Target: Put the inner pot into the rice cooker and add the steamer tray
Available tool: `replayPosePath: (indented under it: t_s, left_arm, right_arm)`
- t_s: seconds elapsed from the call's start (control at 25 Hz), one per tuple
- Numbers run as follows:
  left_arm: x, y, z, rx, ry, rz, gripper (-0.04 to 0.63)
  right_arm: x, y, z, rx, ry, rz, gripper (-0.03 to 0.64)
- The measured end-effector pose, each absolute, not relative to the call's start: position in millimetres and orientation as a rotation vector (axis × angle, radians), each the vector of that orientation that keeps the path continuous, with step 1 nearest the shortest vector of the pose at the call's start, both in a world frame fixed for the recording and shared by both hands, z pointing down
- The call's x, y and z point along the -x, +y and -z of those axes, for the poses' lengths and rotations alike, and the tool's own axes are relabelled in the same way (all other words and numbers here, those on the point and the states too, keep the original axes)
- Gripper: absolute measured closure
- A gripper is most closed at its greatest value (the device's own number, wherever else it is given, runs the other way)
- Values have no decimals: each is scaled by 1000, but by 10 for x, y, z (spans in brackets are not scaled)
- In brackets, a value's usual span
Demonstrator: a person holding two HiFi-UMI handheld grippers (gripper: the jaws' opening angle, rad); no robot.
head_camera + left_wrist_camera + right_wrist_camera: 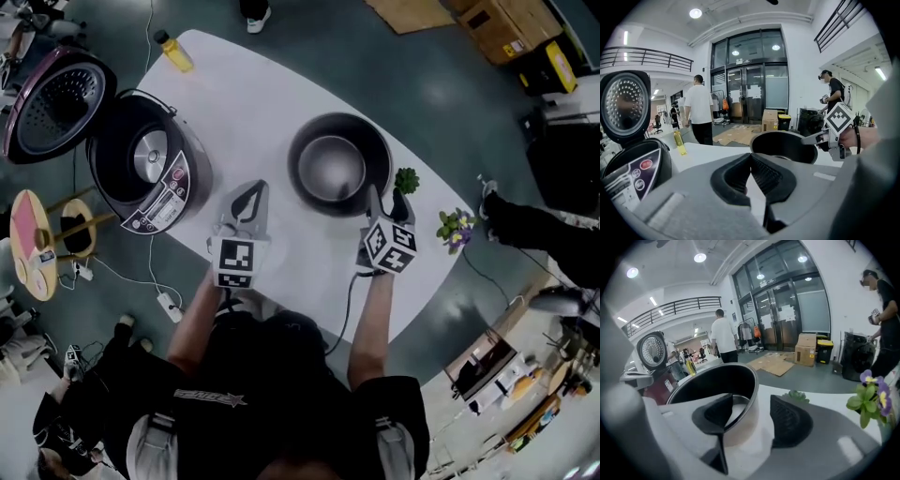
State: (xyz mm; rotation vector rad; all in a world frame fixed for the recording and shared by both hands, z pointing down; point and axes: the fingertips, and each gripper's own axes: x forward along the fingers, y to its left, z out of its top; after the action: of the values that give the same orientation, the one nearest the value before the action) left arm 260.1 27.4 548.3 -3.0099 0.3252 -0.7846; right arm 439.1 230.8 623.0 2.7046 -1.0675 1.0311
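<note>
Straddling the inner pot (302, 155) rim with the right gripper (386, 199) here, at about 5 o'clock on the pot. Holding those jaws wide apart, dipping one inside the wall and hanging the other outside, not pinching the metal at all. Holding the left gripper (251, 192) squeezed closed on nothing, low over bare table (272, 84) at roughly 8 o'clock from the pot, with a clear gap to it.

Seeing the pot sitting upright mid-table, not in the rice cooker (167, 199) yet. Finding the cooker off at 9 o'clock from the pot, with its lid (56, 103) flipped fully open, sticking out past the table edge toward 10 o'clock. Getting a decent open white lane between pot and cooker, with nothing parked in it except the left gripper down at the near end.

Watching the edges now. Getting a bit crowded on the pot's 3 o'clock side, with a small green plant (406, 180) just beside the rim and a bunch of purple flowers (457, 228) further out at 4 o'clock, right at the table's rounded edge. Spotting a yellow bottle (174, 52) way out at 11 o'clock by the far edge, well apart from everything. Noticing the cooker sitting right up against the table's 9 o'clock edge, leaving no spare surface on that side.
</note>
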Motion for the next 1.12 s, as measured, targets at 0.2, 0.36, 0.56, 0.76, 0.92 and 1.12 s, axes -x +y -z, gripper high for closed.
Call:
replayPosePath:
  t_s: [0.2,0.36,0.56,0.76,0.92,1.12]
  left_arm:
    - [-2585,213,-5583,3001,359,818,584]
    - [-2529,161,-5628,3003,392,840,584]
    - [-2473,94,-5662,3002,428,852,584]
    - [-2422,52,-5668,3007,453,858,584]
    - [-2370,17,-5629,3008,473,843,584]
    - [-2250,-60,-5577,3004,511,829,584]
  right_arm:
    - [-4413,2178,-6402,-2633,-1074,-1067,373]
    - [-4434,2097,-6508,-2589,-1083,-1116,373]
    - [-4473,2066,-6578,-2545,-1024,-1169,457]
    - [-4577,2127,-6607,-2493,-829,-1152,590]
    - [-4593,2120,-6600,-2483,-831,-1157,603]
    - [-4581,2136,-6601,-2574,-853,-1208,606]
